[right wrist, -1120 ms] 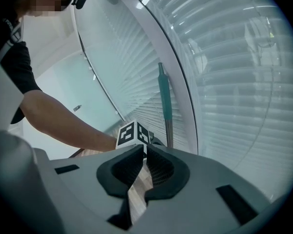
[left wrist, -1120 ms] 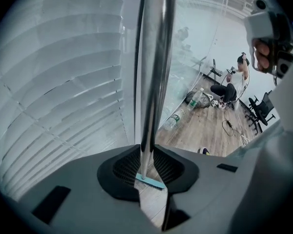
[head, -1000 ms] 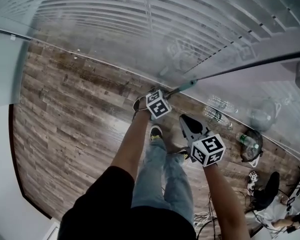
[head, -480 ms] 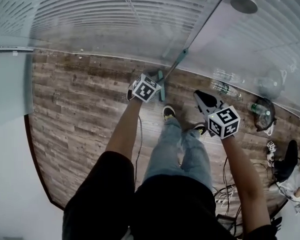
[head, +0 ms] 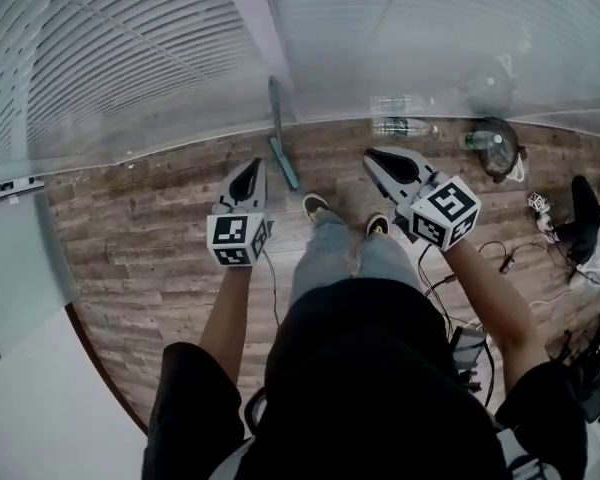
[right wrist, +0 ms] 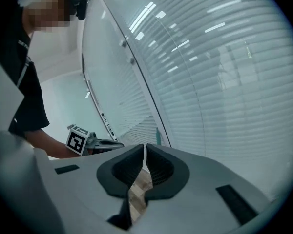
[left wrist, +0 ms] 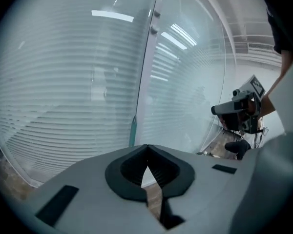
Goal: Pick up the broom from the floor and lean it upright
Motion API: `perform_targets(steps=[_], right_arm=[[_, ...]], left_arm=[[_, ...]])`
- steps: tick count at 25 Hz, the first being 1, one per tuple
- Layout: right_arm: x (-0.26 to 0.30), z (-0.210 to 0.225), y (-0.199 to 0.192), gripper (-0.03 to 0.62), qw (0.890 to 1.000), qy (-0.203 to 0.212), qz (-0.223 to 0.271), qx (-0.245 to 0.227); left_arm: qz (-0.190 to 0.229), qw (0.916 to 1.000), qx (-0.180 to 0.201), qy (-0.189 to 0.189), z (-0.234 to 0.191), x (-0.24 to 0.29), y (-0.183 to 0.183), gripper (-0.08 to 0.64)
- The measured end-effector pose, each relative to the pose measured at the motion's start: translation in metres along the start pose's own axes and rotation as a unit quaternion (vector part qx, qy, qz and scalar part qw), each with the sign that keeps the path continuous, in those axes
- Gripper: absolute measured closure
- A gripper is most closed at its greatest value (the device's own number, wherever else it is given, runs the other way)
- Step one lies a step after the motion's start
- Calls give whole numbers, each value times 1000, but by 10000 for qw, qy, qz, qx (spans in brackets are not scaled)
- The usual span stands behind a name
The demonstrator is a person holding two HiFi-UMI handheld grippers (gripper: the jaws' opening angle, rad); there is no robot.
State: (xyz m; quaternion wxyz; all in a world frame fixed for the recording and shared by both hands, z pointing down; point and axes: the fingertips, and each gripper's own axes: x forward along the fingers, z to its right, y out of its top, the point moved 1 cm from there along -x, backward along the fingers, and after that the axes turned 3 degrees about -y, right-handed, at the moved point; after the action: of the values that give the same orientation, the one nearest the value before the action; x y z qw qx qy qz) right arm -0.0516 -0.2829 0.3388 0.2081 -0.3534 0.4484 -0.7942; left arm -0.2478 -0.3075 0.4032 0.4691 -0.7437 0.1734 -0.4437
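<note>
Bottom of head view: person's black top, jeans below it, both forearms reaching fwd.

L gripper is up at left, marker cube facing cam. Its jaws have just been closing and now sit together w/ nothing btwn them. L gripper view agrees: pads meet at the tips, only a sliver of floor shows thru the gap lower down.

R gripper is at right, approx level w/ the L one in the pic. Jaws are together, empty. R gripper view shows pads all but touching, w/ a strip of wood floor behind them. Each gripper shows off to the side in the other's view, and they are well apart.

Shoes stand on the wood floor, btwn the grippers.

Broom is just ahead of the shoes, btwn the two grippers in head view, nearer the L one and touching neither. Its teal lower part rests on the floor at the wall base. The handle runs up against the glass wall w/ blinds, so the broom is leaning upright. Both gripper views show its teal bit straight ahead above the jaws, against the blinds.

Farther right along the wall base: clear bottles on the floor, then a dark round item w/ something green in it; can't tell what it is. Cables lie on the floor at right. White panel at far left.
</note>
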Motion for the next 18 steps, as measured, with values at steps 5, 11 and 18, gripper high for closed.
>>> perform_targets(steps=[5,11,18], right_arm=[[-73,-9,68,568,9969,-16,428,-656],[-196,-12,103,568,9872,-695,1143,-872],[-288,-17,77,568,9829,-973,1379,-743]], left_arm=[[608,9979,56,-201,81,-27,69,539],[1045,9926,320,-528,180,-60,116,539],[1304,9864,589,-806,281,-88,126,538]])
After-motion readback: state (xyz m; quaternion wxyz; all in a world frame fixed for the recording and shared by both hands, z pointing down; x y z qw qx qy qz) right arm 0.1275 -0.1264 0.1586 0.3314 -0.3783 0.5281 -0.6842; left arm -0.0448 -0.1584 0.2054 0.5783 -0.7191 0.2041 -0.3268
